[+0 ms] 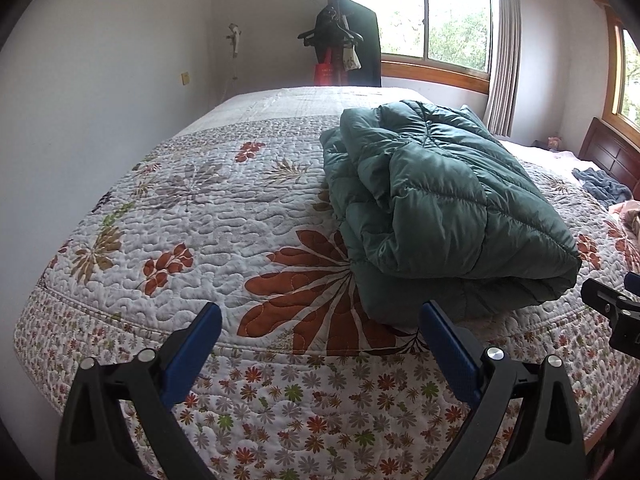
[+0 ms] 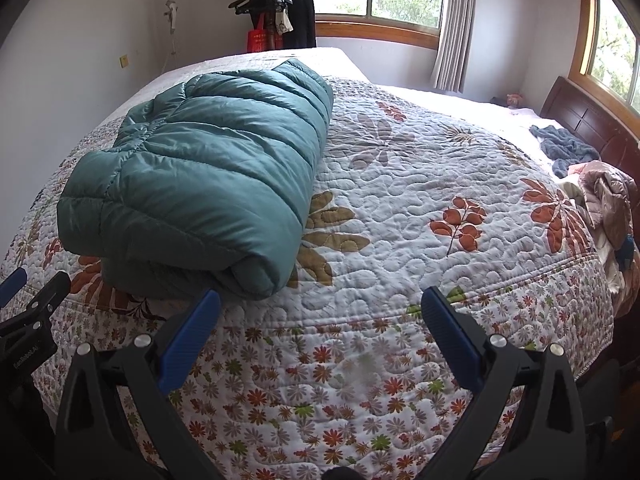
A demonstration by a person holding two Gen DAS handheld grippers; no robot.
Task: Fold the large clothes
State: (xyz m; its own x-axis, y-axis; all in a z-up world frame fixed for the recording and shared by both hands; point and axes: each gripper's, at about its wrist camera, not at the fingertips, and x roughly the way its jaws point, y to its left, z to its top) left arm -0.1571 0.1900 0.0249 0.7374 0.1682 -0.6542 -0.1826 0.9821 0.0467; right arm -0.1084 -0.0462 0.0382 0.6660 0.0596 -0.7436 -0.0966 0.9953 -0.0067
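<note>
Teal garment: a puffy, quilted teal down jacket lies folded into a thick bundle on the bed, close to the near edge, over a large rust-red leaf print.
Bed: a white quilted bedspread with rust and grey leaf patterns carries the bundle; a flowered border hangs over the near side.
Left tongs: the left tongs, blue-padded, stand wide apart and hold nothing, hovering off the bed's edge just left of the bundle's near end.
Right tongs: the right tongs are likewise spread and empty, just right of the bundle's near rounded fold.
Stage: judging by the compact shape, the folding looks largely done; what remains seems to be tidying or a final press.
Doing it well: down fabric is slippery and springs back, so any last grip should take the whole thickness of the layers, not the top skin alone, and both sides should be worked evenly.
Risk: a one-sided tug would likely let the roll unfurl or slide towards the edge.
Other items: a crumpled blue cloth lies well apart, near the dark wooden headboard.
</note>
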